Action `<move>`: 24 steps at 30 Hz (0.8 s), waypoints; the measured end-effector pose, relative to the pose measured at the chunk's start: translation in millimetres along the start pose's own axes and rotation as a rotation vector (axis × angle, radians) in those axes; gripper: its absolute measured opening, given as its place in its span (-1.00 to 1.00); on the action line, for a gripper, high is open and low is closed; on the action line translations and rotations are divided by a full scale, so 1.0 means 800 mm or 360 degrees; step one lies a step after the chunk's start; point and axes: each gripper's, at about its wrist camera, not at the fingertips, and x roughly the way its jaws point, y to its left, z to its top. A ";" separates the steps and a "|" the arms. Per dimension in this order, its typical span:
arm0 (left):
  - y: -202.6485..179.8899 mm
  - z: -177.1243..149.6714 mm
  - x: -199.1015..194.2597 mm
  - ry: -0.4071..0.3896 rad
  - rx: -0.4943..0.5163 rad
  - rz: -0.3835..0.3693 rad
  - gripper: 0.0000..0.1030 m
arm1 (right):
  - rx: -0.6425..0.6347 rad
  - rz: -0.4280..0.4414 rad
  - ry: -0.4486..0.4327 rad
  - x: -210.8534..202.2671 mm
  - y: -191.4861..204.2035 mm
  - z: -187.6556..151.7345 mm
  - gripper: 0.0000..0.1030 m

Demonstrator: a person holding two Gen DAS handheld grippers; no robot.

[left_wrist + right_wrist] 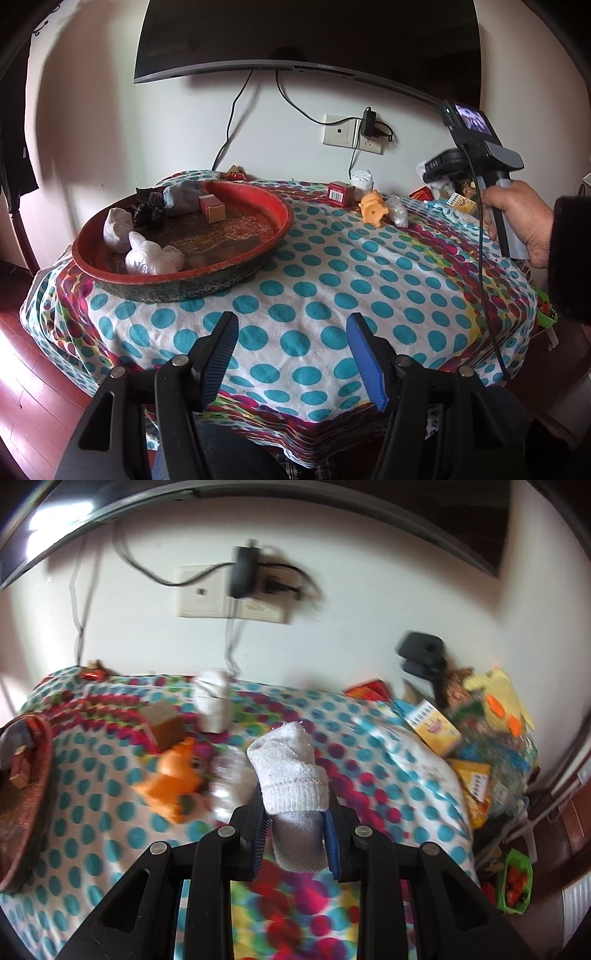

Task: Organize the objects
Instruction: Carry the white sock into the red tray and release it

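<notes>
A round red tray (284, 218) at the table's left holds white rolled socks (153, 256), dark socks (149, 214), a grey sock (184, 197) and a small box (211, 208). My left gripper (291, 332) hangs open over the dotted cloth near the front edge, with nothing between its fingers. My right gripper (295, 812) is shut on a rolled white sock (291, 760), lifted above the cloth. Beyond it lie an orange toy (173, 779), a clear bag (229, 786), a brown box (162, 723) and another white sock roll (212, 701). A hand (524, 218) holds the right gripper's handle at the right.
A dark screen (306, 33) hangs on the wall above a socket with a plugged adapter (369, 123) and dangling cables. Yellow boxes and packets (476, 760) crowd the table's right side. A green basket (515, 882) sits below the right edge. Red floor shows at the left.
</notes>
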 end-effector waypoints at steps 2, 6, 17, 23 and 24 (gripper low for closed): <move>0.002 0.000 0.000 -0.0001 -0.0014 -0.0004 0.21 | -0.0017 0.0045 -0.0017 -0.007 0.020 0.006 -0.52; 0.005 0.002 -0.002 -0.0015 -0.0024 0.0022 0.21 | -0.0078 0.0120 -0.0049 -0.020 0.065 0.016 -0.52; 0.024 0.006 -0.007 -0.0068 -0.0105 0.0120 0.21 | -0.0295 0.0344 -0.0104 -0.053 0.205 0.025 -0.52; 0.036 0.006 -0.006 -0.0058 -0.0170 0.0163 0.21 | -0.0428 0.0468 -0.0095 -0.066 0.270 0.009 -0.52; 0.038 0.006 -0.005 -0.0055 -0.0181 0.0166 0.21 | -0.0449 0.0486 -0.0092 -0.068 0.279 0.005 -0.52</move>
